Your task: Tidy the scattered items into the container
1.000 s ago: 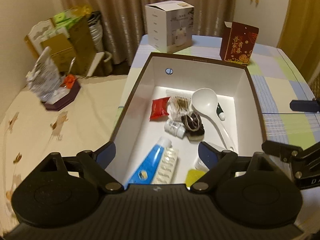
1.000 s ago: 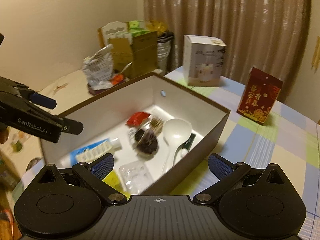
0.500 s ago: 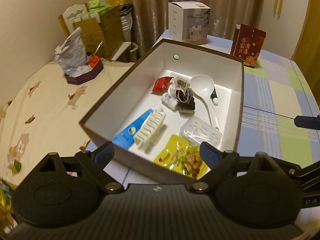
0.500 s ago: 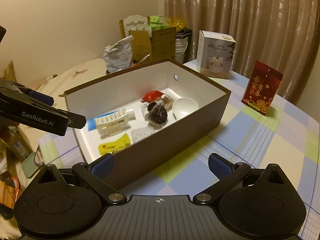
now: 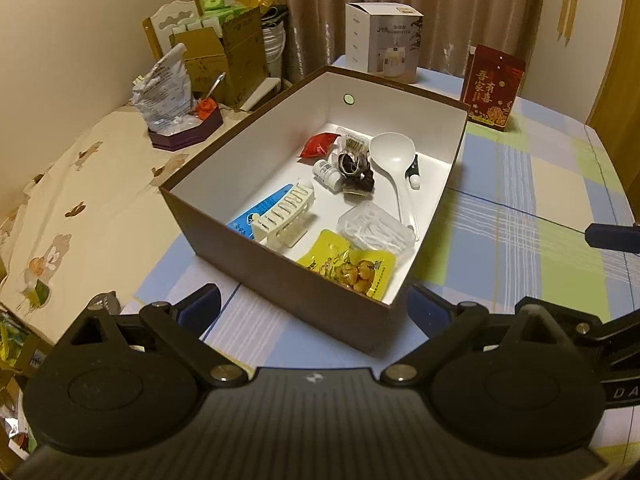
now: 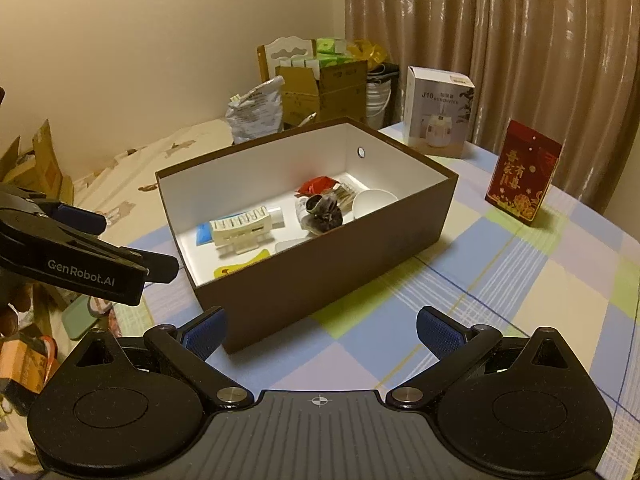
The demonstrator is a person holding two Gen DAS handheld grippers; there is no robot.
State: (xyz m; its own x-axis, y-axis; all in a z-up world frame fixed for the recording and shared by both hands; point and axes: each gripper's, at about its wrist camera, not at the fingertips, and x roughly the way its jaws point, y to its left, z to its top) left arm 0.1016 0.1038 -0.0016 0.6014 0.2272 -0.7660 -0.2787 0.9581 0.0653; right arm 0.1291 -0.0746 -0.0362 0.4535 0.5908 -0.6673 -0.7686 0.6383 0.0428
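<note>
A brown box (image 5: 280,276) (image 6: 328,276) with a white inside stands on the checked tablecloth. In it lie a white ladle (image 5: 390,156), a red sachet (image 5: 317,145), a small white bottle (image 5: 327,174), a dark pouch (image 5: 356,168), a blue tube (image 5: 256,214), a white clip rack (image 5: 286,218) (image 6: 240,228), a clear packet (image 5: 374,229) and a yellow snack pack (image 5: 352,268). My left gripper (image 5: 314,310) hangs before the box's near corner, its jaws opening with nothing between them. My right gripper (image 6: 320,330) is open and empty, short of the box.
A white carton (image 5: 384,46) (image 6: 438,110) and a red gift box (image 5: 492,86) (image 6: 524,176) stand on the table (image 6: 520,280) behind the box. Left of the table are a bed (image 5: 80,200), cardboard boxes (image 5: 224,56) and a crumpled bag (image 5: 164,88).
Both grippers have pulled back from over the box toward the table's near side, so the whole box now shows. The left jaws stand a little wider.
</note>
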